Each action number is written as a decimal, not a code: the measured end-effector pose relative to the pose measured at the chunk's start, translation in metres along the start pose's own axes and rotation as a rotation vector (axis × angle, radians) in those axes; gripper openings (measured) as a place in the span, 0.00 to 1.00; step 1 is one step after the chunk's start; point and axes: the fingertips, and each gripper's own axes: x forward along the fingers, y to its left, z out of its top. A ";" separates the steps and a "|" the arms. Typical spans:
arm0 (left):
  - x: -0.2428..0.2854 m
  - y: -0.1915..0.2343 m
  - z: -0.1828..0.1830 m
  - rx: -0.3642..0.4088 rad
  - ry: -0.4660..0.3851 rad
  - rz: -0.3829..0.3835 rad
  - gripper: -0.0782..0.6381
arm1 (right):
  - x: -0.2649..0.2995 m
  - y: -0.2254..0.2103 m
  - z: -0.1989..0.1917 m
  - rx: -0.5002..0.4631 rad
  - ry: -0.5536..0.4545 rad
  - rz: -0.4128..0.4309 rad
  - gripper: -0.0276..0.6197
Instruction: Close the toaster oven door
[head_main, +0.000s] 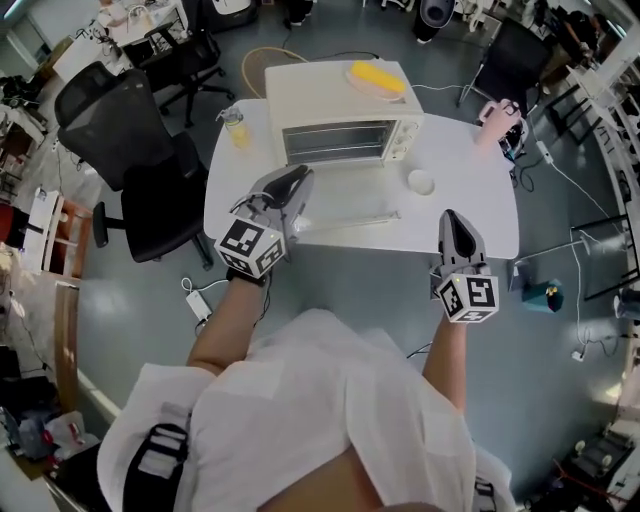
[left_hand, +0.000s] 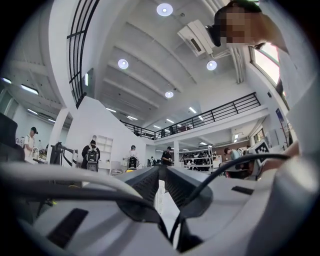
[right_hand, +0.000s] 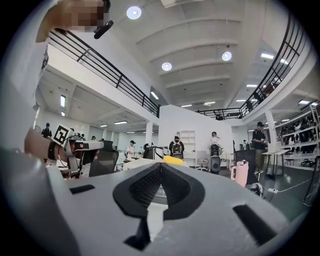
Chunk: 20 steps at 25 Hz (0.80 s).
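The toaster oven (head_main: 345, 140) stands at the far middle of the white table (head_main: 480, 215); its door (head_main: 345, 198) lies dropped open, flat toward the person; a yellow thing (head_main: 377, 76) rests on the oven's top; a small white bowl (head_main: 421, 181) sits just right of the oven's front; a glass (head_main: 236, 128) stands left of the oven. The left gripper (head_main: 297, 172) hovers at the door's left edge, jaws pressed together on nothing; the right gripper (head_main: 452, 215) hangs right of the door, apart from it, jaws likewise together and empty.
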 end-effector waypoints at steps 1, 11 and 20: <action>0.001 0.003 0.001 0.005 -0.002 0.010 0.17 | 0.008 -0.001 -0.001 -0.001 0.000 0.013 0.05; 0.008 0.024 0.009 0.030 -0.021 0.162 0.17 | 0.065 -0.013 -0.001 0.015 -0.021 0.128 0.05; 0.034 -0.001 0.018 0.046 -0.038 0.274 0.17 | 0.083 -0.049 0.015 -0.002 -0.031 0.243 0.05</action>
